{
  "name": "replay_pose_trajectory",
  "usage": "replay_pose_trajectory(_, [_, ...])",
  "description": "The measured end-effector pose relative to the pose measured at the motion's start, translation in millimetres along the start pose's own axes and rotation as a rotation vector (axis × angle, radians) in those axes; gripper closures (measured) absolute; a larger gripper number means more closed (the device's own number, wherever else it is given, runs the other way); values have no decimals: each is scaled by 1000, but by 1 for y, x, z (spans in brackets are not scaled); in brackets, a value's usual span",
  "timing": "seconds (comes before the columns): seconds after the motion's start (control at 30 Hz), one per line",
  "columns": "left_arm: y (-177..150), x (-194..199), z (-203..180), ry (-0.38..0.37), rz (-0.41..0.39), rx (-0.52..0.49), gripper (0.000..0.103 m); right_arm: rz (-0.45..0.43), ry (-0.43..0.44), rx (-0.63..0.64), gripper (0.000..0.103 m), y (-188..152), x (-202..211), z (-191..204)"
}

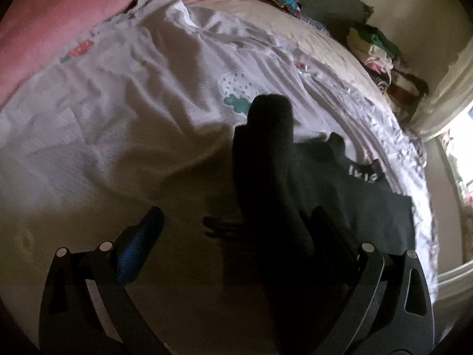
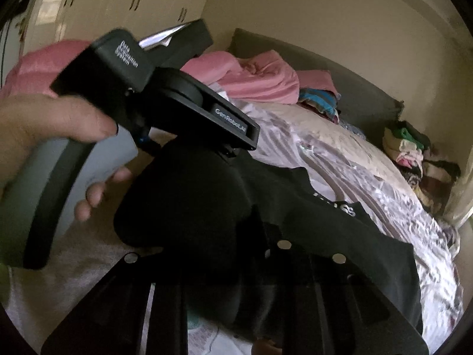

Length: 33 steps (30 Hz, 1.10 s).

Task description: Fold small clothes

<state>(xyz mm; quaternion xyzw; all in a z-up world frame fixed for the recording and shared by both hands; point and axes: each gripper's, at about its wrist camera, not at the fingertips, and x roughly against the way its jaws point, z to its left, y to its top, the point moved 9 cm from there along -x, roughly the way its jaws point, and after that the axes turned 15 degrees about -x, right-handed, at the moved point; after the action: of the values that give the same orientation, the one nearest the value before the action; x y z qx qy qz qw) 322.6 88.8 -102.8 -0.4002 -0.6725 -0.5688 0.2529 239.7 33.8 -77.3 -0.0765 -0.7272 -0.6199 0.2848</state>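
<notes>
Black garment [image 2: 295, 230] with white lettering, bunched, partly lifted off the patterned bedsheet [image 2: 384, 195]

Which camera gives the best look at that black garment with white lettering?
The right wrist view: the black garment fills its middle, lettering visible, spread across the bed sheet. The left wrist view shows it darker, partly bunched up in shadow.

Matt black cloth garment [image 2: 325, 236] drapes at centre; glossy, crinkled white sheet [image 2: 369, 183] at three o'clock; soft pink fabric [image 2: 260, 80] at twelve; left gripper [image 1: 233, 227] matt black plastic.
</notes>
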Motion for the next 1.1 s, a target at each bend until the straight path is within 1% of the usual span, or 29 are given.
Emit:
replay_pose_trajectory(0.07, [3,3,-11,-1,-9,-25,14,-3,3,-19,84,1,5,-5])
replay_pose_trajectory(0.1, [5,4,-17,-8,-13,-36,22,-4,2,-23,85,1,7,-7])
replay_pose_trajectory(0.13, [6,6,-25,-25,-16,-43,33,-9,-1,-28,85,1,10,-9])
replay_pose_trajectory(0.17, [7,8,-31,-41,-18,-46,38,-11,-4,-33,85,1,12,-11])
replay_pose_trajectory(0.23, [9,11,-45,-68,-24,-62,62,-15,-4,-56,85,2,18,-16])
replay_pose_trajectory(0.3, [10,15,-59,-78,-33,-88,77,-19,-3,-74,86,3,23,-22])
replay_pose_trajectory(0.33, [10,17,-65,-73,-39,-103,80,-22,-5,-83,86,3,27,-26])
replay_pose_trajectory(0.4, [12,25,-78,-53,-60,-140,81,-34,-11,-99,86,4,34,-32])
replay_pose_trajectory(0.7, [25,52,-120,-33,-115,-226,82,-90,-23,-158,87,8,66,-55])
replay_pose_trajectory(1.1, [32,64,-178,-21,-135,-318,82,-132,-44,-251,88,10,96,-97])
